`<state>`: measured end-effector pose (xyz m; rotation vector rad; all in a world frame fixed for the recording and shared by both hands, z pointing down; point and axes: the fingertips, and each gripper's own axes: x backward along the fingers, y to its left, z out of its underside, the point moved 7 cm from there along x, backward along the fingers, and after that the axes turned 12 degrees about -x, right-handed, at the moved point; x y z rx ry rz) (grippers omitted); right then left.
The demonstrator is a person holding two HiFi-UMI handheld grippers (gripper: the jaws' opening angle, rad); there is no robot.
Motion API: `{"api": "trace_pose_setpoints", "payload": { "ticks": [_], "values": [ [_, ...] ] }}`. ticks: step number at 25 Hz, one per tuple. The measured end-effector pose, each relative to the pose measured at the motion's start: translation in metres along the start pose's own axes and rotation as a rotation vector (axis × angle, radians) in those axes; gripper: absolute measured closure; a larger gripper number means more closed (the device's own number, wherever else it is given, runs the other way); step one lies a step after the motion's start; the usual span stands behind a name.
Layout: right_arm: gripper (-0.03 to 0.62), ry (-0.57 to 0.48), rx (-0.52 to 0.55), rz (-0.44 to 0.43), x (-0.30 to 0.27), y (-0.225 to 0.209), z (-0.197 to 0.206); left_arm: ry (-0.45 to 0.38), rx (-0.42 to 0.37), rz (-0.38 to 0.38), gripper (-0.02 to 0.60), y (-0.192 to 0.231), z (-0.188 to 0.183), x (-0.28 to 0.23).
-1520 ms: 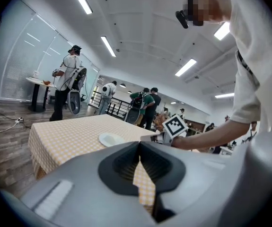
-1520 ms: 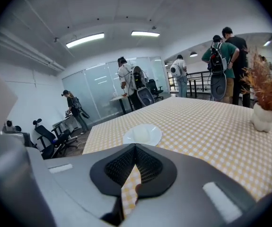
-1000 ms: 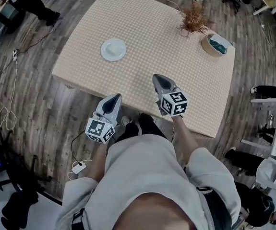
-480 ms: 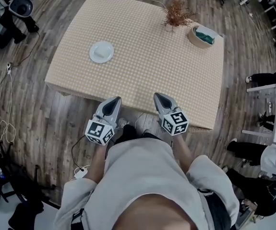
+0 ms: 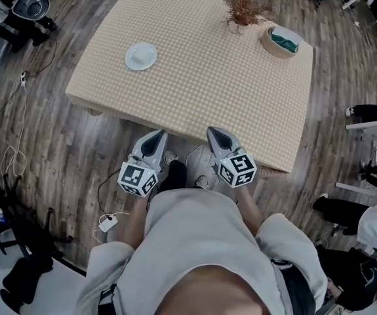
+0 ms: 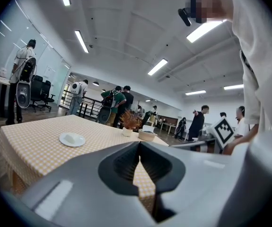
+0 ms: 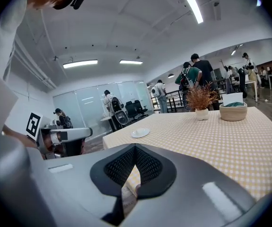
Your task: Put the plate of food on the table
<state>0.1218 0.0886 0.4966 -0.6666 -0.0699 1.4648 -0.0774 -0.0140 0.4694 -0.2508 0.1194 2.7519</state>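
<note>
A small round white plate [image 5: 140, 56] lies on the left part of the square table with a beige checked cloth [image 5: 208, 84], well apart from both grippers. Just off the table's near edge, the left gripper [image 5: 154, 138] and the right gripper [image 5: 216, 134] hover side by side. Each has its jaws pressed together on nothing.

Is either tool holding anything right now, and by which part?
Nothing is held. The left tool and right tool are both shut and empty; the plate sits on the table.
</note>
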Motion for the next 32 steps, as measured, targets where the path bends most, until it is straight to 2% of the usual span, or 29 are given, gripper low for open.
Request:
{"api": "trace_pose_setpoints", "payload": {
  "ticks": [10, 16, 32],
  "values": [
    [0.597, 0.012, 0.027, -0.091, 0.052, 0.012, 0.032, -0.006, -0.011, -0.067, 0.572, -0.078, 0.007, 0.036],
    [0.597, 0.004, 0.035, -0.122, 0.076, 0.016, 0.037, -0.017, -0.017, -0.098, 0.572, -0.112, 0.008, 0.056],
    [0.597, -0.025, 0.083, -0.178, 0.103, 0.042, 0.045, -0.051, -0.047, -0.126, 0.572, -0.147, 0.005, 0.094]
  ]
}}
